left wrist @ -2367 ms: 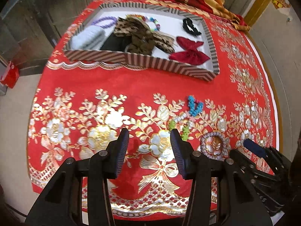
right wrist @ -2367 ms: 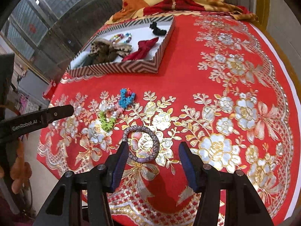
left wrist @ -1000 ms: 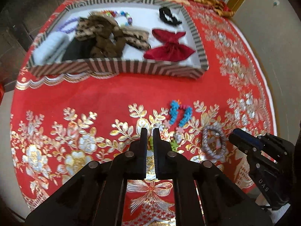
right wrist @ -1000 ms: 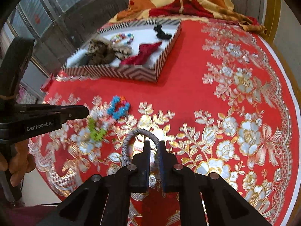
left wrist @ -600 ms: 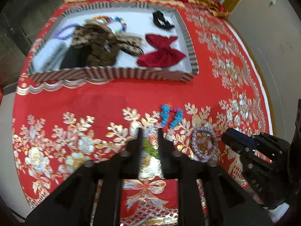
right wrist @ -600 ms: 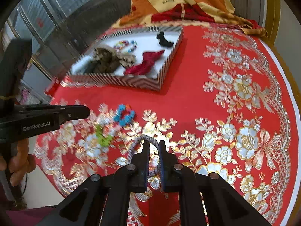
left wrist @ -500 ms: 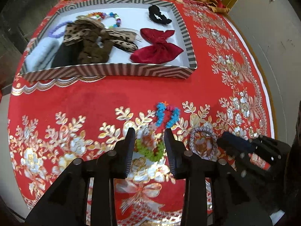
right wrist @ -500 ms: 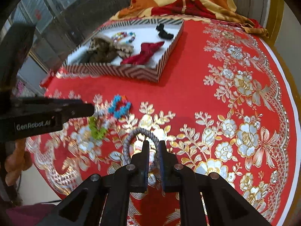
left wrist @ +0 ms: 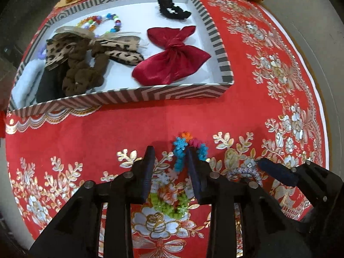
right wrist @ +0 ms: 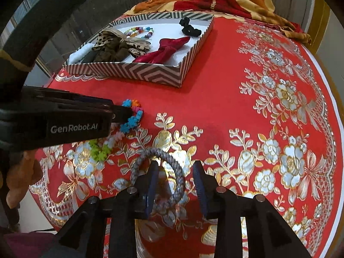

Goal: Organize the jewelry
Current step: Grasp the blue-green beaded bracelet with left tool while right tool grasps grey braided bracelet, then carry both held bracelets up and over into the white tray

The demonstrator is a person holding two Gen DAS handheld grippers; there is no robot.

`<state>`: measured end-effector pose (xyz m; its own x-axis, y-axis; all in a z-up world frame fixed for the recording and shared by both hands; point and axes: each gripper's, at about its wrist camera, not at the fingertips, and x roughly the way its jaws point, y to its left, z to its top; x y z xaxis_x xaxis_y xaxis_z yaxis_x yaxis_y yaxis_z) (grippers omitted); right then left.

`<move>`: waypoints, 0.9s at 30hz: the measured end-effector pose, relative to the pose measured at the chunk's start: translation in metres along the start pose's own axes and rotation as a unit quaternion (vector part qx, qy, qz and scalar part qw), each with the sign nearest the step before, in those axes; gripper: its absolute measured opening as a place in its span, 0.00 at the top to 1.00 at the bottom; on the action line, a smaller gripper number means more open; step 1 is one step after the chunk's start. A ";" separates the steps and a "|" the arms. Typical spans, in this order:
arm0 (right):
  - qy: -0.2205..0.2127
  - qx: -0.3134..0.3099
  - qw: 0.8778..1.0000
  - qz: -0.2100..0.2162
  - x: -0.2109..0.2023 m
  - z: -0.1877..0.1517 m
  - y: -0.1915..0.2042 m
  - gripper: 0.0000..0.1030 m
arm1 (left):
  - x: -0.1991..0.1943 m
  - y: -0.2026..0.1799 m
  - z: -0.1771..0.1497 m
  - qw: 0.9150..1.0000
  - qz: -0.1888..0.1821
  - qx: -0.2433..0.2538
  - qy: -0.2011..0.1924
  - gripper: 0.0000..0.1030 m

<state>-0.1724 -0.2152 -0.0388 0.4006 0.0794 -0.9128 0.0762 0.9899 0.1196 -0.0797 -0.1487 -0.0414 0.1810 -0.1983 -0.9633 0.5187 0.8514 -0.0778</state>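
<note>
**Straddling both bracelets, neither pinched yet**

Watching the two grabs, your main risk is a miss on the thin rings. Your left hand-held gripper [left wrist: 169, 172] is spread, fingers either side of the colourful bracelet [left wrist: 179, 165], but the right finger sits over the blue strand. Close from here and you may trap only one side, so the loop could twist or drag the green end across the cloth instead of lifting.

Your right hand-held gripper [right wrist: 175, 185] is also spread. Its left finger is inside the grey braided bracelet [right wrist: 158, 167], its right finger outside, so one side of the ring sits between them. Come down too shallow and the braid may slip out; too deep and you may pinch the red tablecloth [right wrist: 215, 107] with it.

The two grippers are close together, so a sideways swing could clip one on the other.

Looks: the colourful bracelet is a fuzzy, floppy loop in blue, pink, orange, white and green segments. The grey one is a round, firmer-looking braided ring. Both lie flat on the desk, near each other, well short of the striped box [left wrist: 120, 99], which holds bows, scrunchies and a bead bracelet.
</note>
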 end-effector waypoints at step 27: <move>0.004 -0.026 0.999 0.024 -0.025 0.013 -0.006 0.92 | -0.124 0.041 0.005 0.993 -0.053 -0.034 -0.099 0.92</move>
<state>-0.1712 -0.2249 -0.0113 0.3947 0.1277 -0.9099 0.0100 0.9896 0.1433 -0.0765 -0.0921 0.0760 0.2920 -0.3742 -0.8802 0.4877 0.8499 -0.1995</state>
